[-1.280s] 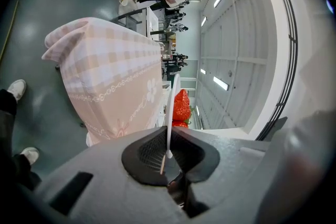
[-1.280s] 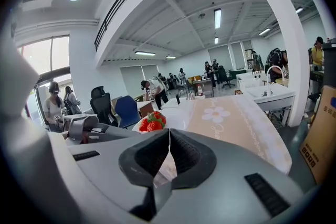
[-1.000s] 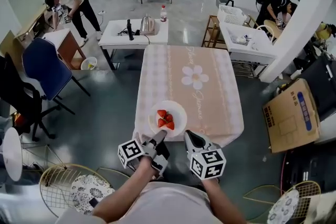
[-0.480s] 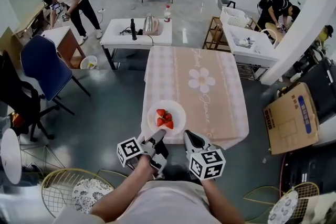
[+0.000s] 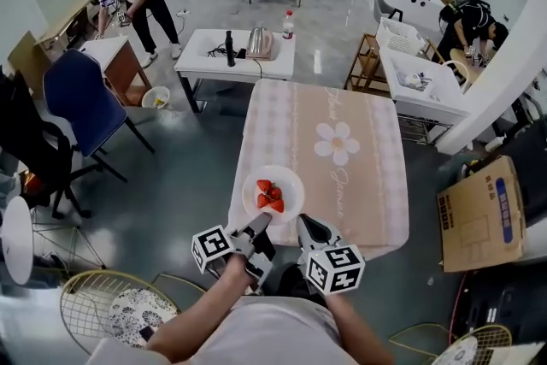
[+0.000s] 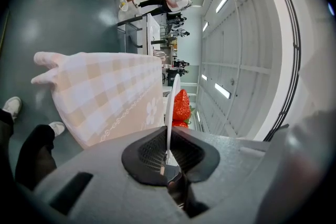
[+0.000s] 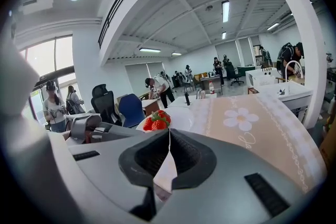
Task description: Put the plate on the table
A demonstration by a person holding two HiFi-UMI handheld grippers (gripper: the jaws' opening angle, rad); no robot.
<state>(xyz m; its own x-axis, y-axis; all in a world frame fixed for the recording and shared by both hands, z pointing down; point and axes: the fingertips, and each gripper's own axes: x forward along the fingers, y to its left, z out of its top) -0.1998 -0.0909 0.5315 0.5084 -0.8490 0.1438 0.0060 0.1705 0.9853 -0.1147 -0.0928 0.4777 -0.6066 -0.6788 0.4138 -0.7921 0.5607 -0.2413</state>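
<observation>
A white plate (image 5: 287, 179) carrying red strawberries (image 5: 269, 195) hangs over the near left part of the table (image 5: 350, 111), which wears a pink checked cloth with a flower. My left gripper (image 5: 263, 219) is shut on the plate's near rim, and the right gripper (image 5: 302, 220) is shut on the rim just beside it. In the left gripper view the plate (image 6: 172, 99) stands edge-on between the jaws of the left gripper (image 6: 168, 144), strawberries (image 6: 181, 105) behind it. In the right gripper view the right gripper (image 7: 169, 149) pinches the white rim, strawberries (image 7: 156, 120) beyond. Whether the plate touches the cloth I cannot tell.
A white side table (image 5: 232, 55) with a kettle and bottles stands beyond the far end. A blue chair (image 5: 81, 107) is at the left, a cardboard box (image 5: 483, 214) at the right, a wire chair (image 5: 102, 308) at my near left. Several people work further back.
The plate and both grippers have advanced a little further over the table's near edge. Both grips are unchanged.
</observation>
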